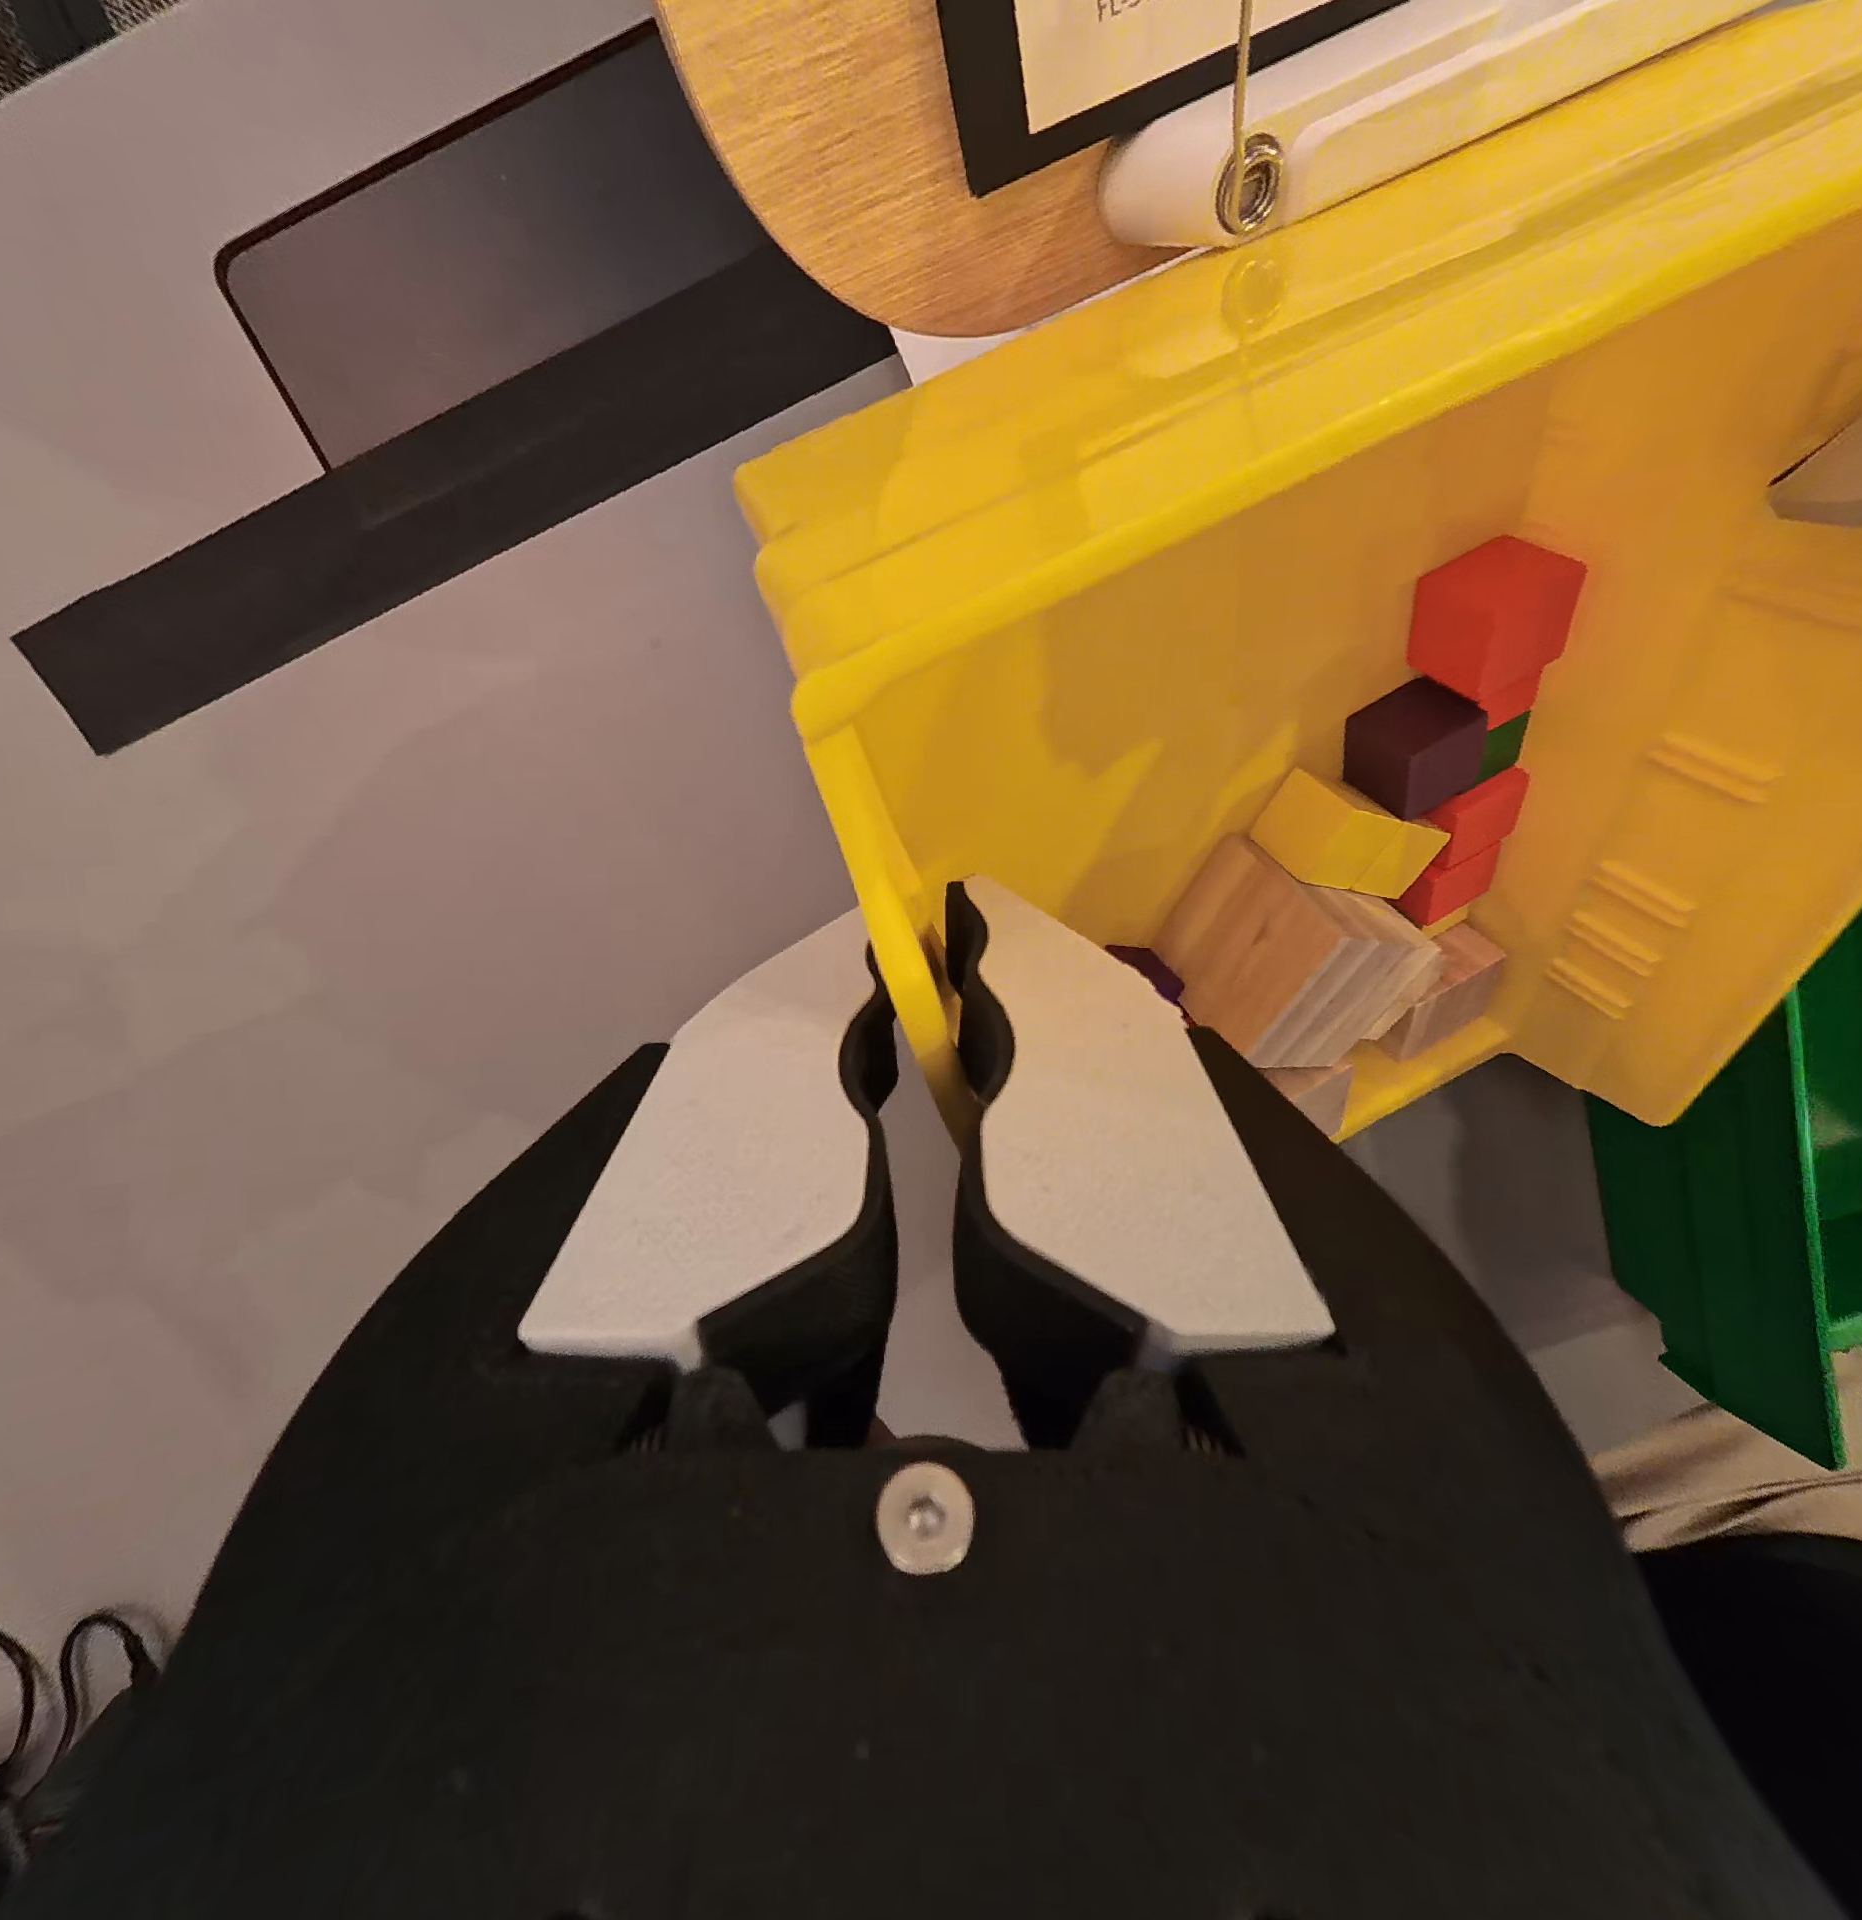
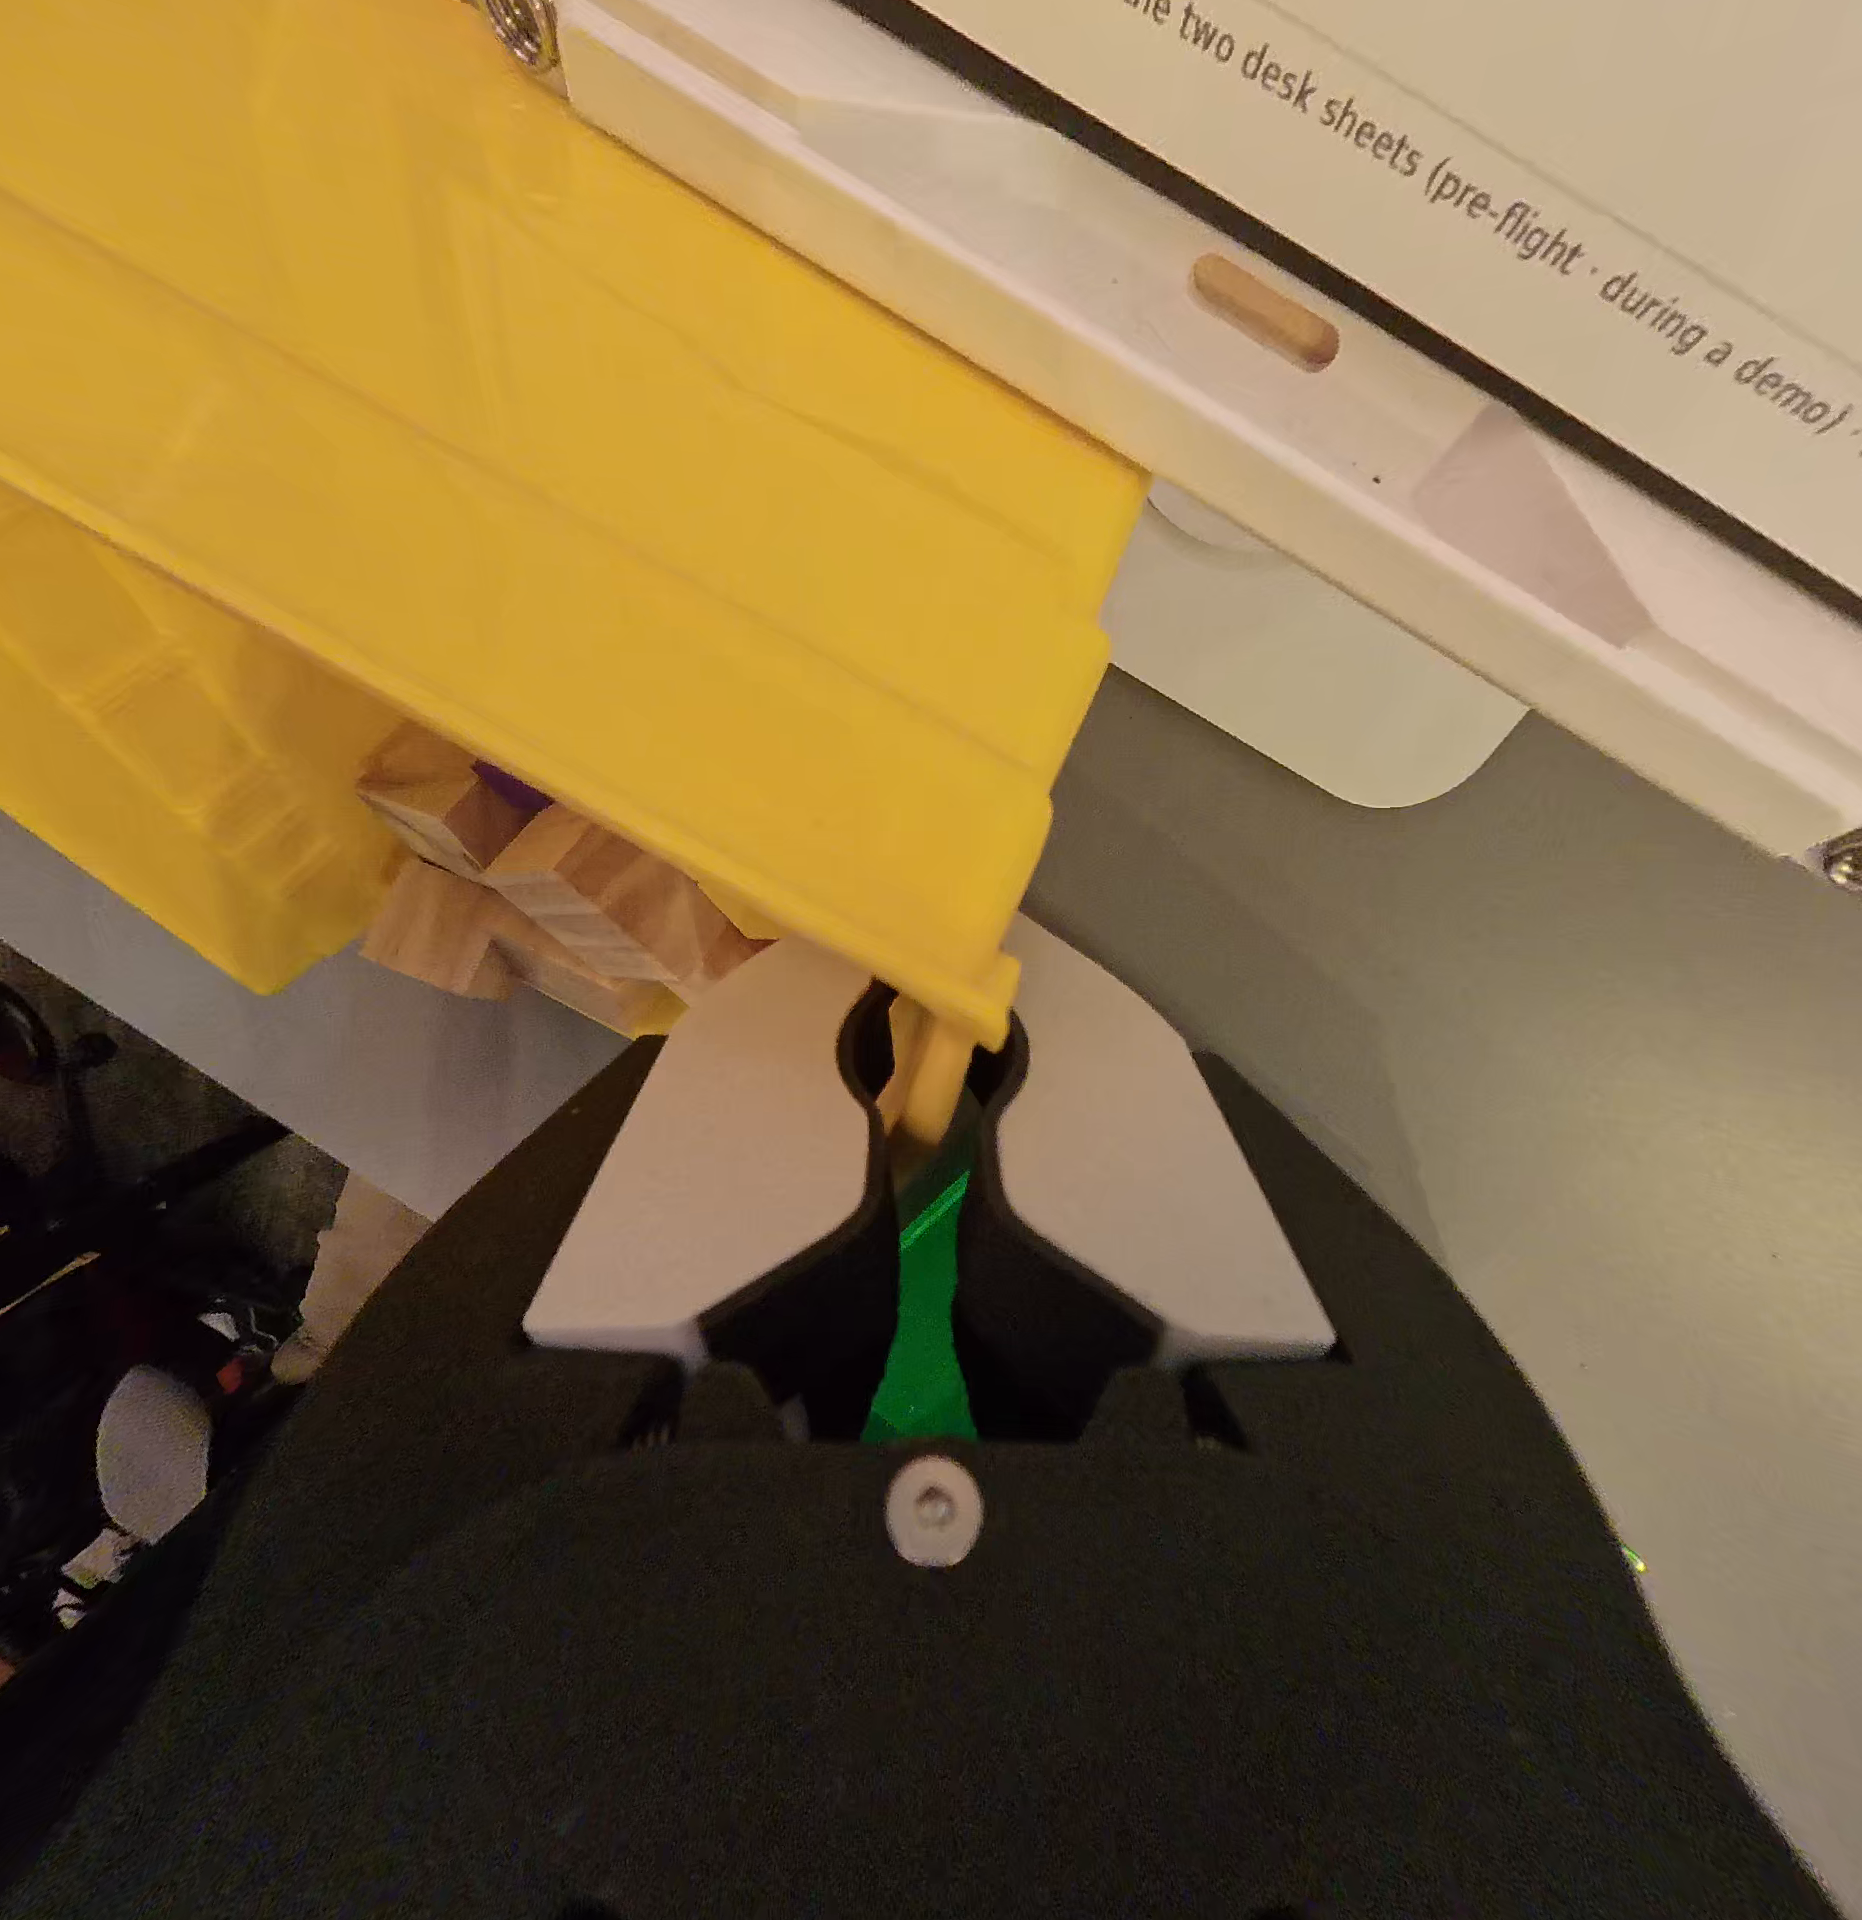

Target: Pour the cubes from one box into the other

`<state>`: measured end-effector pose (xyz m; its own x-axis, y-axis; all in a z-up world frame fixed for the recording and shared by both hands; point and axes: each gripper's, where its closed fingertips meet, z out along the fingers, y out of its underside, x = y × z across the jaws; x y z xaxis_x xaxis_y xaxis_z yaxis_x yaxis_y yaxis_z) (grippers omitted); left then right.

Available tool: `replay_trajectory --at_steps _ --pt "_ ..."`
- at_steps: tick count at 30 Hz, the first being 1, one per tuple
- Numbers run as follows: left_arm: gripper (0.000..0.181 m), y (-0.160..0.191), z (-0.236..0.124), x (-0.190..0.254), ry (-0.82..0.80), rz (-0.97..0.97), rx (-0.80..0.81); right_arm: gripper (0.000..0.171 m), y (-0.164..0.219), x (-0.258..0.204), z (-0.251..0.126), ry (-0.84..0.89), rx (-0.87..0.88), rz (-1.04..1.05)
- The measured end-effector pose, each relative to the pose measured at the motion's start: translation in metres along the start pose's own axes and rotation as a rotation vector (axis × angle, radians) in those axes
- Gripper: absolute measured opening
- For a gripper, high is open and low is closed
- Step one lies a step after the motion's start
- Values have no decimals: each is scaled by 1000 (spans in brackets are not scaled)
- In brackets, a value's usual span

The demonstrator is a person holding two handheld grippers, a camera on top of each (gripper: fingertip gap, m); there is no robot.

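Yellow box (image 1: 1270,582) tilted above the green box (image 1: 1758,1236), my left tool (image 1: 932,997) and right tool (image 2: 932,1049) each pinching its rim at opposite sides; red, purple, yellow and bare-wood cubes (image 1: 1353,914) heaped against its lower wall, over the white desk (image 1: 283,987)

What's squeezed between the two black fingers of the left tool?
The thin side rim of the tilted yellow plastic box, clamped between the left gripper fingers, shown in the left wrist view.
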<state>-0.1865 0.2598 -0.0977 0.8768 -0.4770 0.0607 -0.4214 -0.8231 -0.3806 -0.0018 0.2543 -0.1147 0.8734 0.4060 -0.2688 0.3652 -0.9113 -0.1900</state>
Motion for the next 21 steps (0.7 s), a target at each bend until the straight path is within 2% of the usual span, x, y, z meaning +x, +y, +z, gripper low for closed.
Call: replay_trajectory --at_steps 10,21 --pt "6 -4 -22 7 -11 8 1 4 5 -8 -22 -18 10 -8" --pt "6 -50 -80 39 -58 67 81 3 1 6 -102 30 117 -4"
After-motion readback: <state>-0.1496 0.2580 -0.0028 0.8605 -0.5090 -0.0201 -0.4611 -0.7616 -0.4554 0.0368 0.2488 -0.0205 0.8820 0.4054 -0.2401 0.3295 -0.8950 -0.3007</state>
